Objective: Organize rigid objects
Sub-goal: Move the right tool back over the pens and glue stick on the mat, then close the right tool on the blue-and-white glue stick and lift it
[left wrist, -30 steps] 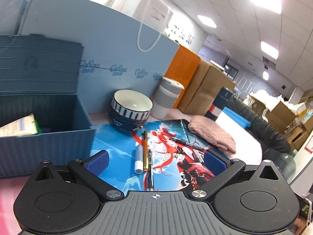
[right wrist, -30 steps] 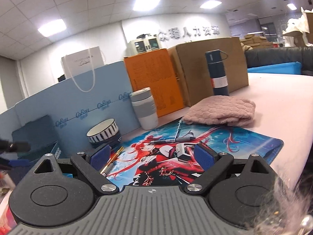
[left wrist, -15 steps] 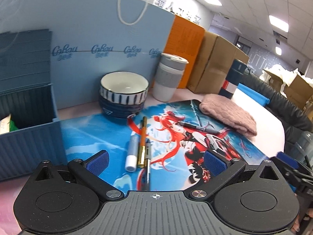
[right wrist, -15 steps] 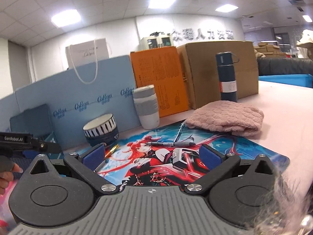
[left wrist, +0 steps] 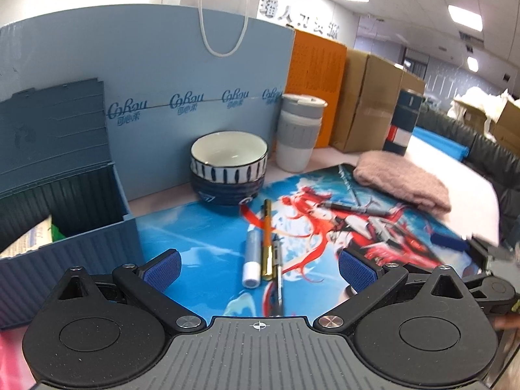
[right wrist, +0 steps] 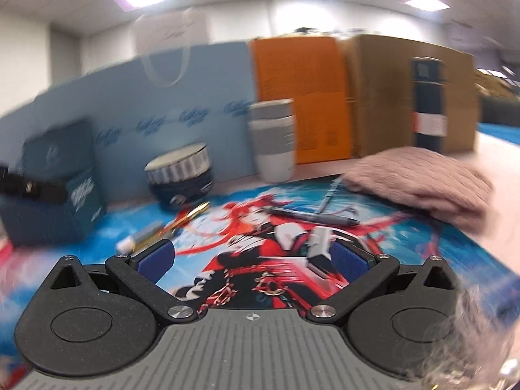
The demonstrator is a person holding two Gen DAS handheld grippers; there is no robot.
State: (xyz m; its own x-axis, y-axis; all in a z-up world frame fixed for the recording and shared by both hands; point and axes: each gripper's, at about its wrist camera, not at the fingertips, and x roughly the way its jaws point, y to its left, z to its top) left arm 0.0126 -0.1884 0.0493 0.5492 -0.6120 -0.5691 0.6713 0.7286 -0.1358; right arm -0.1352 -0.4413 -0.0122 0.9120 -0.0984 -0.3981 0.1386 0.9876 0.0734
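left gripper (left wrist: 258,268): jaws wide, empty | right gripper (right wrist: 252,256): jaws wide, empty

Three pens (left wrist: 263,247) lie on the mat (left wrist: 201,243) before the bowls (left wrist: 228,169) (box (left wrist: 65,214) left, cup (left wrist: 299,133) right).

Four pens (left wrist: 267,237), two stacked bowls (left wrist: 228,162), one tumbler (left wrist: 299,131).

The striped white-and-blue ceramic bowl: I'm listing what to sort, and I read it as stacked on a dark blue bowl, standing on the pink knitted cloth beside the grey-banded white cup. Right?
Not quite. The striped white-and-blue ceramic bowl does sit stacked on the dark blue bowl beside the grey-banded white cup, but the stack stands at the printed blue desk mat's far edge, not on the pink knitted cloth. The left wrist view shows this.
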